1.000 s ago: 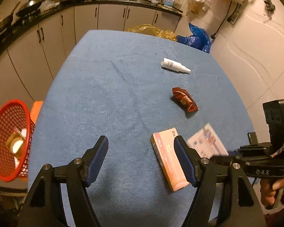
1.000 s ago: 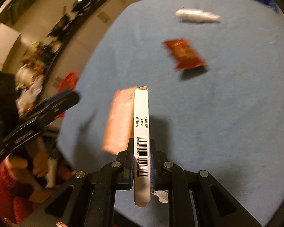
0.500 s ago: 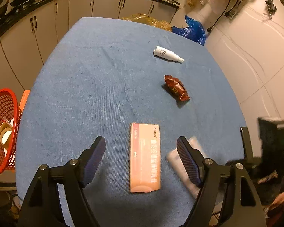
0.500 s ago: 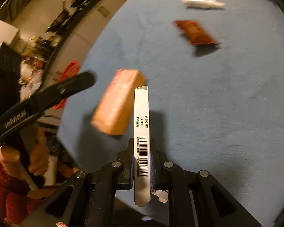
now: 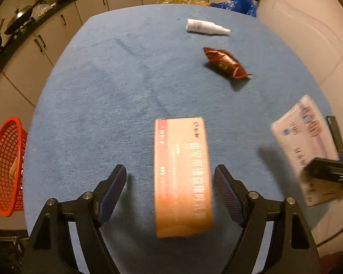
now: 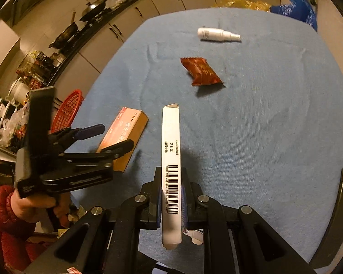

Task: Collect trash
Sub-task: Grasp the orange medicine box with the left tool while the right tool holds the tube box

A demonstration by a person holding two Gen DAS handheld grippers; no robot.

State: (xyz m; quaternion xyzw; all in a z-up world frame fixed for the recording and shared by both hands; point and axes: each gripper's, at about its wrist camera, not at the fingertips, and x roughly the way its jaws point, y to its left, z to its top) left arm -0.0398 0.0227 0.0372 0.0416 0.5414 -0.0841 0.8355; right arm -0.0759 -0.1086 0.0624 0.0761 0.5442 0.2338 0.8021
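Tongs on the left, spread wide, have swung over the last second to straddle the orange box on the blue tabletop, so a pinch looks imminent. Right tongs stay clamped on the white carton, lifted clear. Red basket waits off the left edge.

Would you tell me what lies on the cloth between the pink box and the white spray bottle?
The red snack wrapper lies between the pink box and the white spray bottle, clearest in the right wrist view.
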